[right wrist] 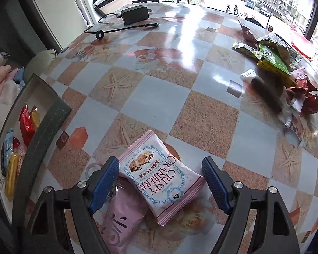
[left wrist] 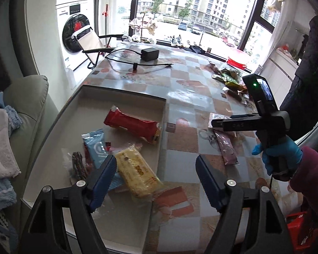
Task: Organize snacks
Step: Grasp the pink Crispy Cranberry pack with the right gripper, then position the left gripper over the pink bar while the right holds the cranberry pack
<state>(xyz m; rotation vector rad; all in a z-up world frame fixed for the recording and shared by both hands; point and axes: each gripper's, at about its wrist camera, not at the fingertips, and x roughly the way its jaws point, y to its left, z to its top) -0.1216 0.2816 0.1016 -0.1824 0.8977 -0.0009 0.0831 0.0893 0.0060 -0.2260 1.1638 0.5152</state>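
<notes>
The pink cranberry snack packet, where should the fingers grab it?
Across its two long sides, coming down from above. The cranberry packet lies flat, partly on a pink pouch, and the open right gripper already straddles it.

Wide bare stretch of surface [right wrist: 180, 80] between tray [right wrist: 42, 127] and snack pile [right wrist: 271, 57]: free passage. Tray wall stands raised along left. Charger [right wrist: 135, 13] and cable [right wrist: 120, 28] block far end. Pink packet [right wrist: 159, 177] lies between right jaws.
</notes>
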